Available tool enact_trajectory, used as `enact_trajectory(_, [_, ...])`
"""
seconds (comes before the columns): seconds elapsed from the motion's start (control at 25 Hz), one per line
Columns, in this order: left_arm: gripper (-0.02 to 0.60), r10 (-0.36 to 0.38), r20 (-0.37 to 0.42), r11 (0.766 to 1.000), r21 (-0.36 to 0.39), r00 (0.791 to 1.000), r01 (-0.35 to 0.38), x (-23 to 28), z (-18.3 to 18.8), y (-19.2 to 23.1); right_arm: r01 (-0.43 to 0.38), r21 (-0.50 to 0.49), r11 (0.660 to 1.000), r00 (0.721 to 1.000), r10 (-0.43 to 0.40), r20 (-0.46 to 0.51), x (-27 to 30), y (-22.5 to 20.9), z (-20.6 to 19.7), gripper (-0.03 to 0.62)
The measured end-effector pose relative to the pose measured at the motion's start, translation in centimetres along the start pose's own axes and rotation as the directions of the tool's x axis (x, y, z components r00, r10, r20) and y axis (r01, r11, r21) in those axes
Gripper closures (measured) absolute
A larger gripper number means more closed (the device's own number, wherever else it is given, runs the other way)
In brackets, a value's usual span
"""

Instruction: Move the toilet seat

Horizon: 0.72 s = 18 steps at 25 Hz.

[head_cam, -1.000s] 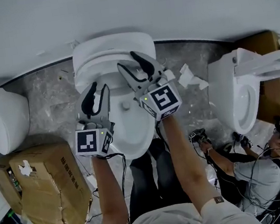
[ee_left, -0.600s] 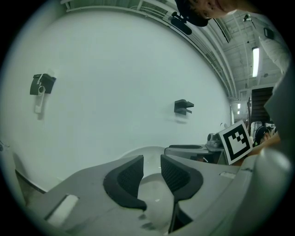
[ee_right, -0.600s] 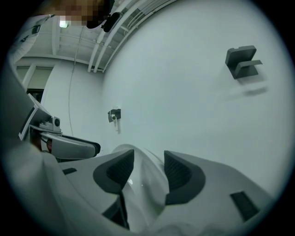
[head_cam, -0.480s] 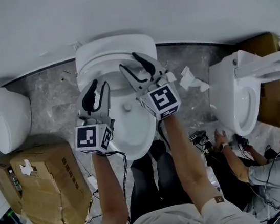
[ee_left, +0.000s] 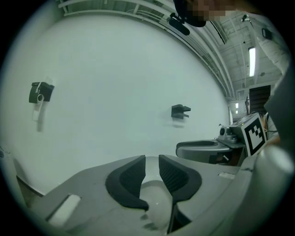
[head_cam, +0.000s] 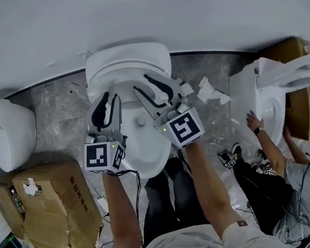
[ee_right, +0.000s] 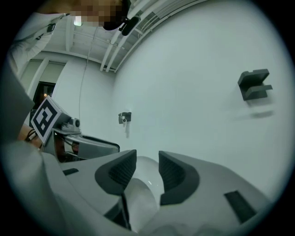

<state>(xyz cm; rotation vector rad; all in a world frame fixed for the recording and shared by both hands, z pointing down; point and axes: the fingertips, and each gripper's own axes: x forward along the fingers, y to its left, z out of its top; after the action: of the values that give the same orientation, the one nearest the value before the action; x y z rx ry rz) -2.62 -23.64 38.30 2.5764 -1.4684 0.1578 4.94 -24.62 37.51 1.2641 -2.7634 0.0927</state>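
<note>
At the far left a small white toilet (head_cam: 7,132) stands by the wall, with a battered cardboard box (head_cam: 47,210) on the grey floor in front of it. Next comes the left gripper (head_cam: 110,96), reaching over the left edge of the middle toilet (head_cam: 126,59), which backs onto the white wall. In the left gripper view, the left gripper (ee_left: 151,160) has its dark pads a narrow gap apart. They have just been closing, and nothing is pinched; only white porcelain shows beyond the gap. The toilet seat (head_cam: 143,151) is the smooth white oval at the front of that toilet. It seems to lie flat beneath both grippers, though the steep angle leaves this unsure. The right gripper (head_cam: 144,85) hangs over the seat's right side. In its own view the right gripper (ee_right: 146,156) also shows its jaws parted and just closing, with no contact on either pad. Further right, crumpled paper (head_cam: 207,91) lies on the floor. A second person (head_cam: 300,180) crouches there with a hand (head_cam: 251,119) on another toilet (head_cam: 267,105), and a brown box (head_cam: 293,89) stands behind it.
</note>
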Motion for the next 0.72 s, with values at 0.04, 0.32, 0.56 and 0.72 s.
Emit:
enact_trajectory(0.04, [0.492, -0.002, 0.003, 1.0, 0.005, 1.0, 0.002, -0.4, 0.4, -0.2, -0.006, -0.004, 1.0, 1.0, 0.006, 0.009, -0.4, 0.5, 0.7, 0.437])
enact_trajectory(0.32, [0.561, -0.018, 0.031, 0.998, 0.058, 0.999, 0.016, -3.9, 4.6, -2.0, -0.038, -0.019, 0.999, 0.998, 0.039, 0.051, -3.8, 3.4, 6.3, 0.543])
enact_trajectory(0.56, [0.581, -0.059, 0.083, 0.996, 0.078, 0.995, 0.053, -8.0, 9.4, -3.7, -0.086, -0.011, 0.996, 0.993, 0.087, 0.081, -7.0, 6.6, 11.2, 0.591])
enact_trajectory(0.72, [0.581, -0.108, 0.119, 0.992, 0.08, 0.987, 0.099, -11.5, 12.9, -5.6, -0.125, -0.018, 0.992, 0.987, 0.126, 0.096, -10.1, 9.1, 14.7, 0.591])
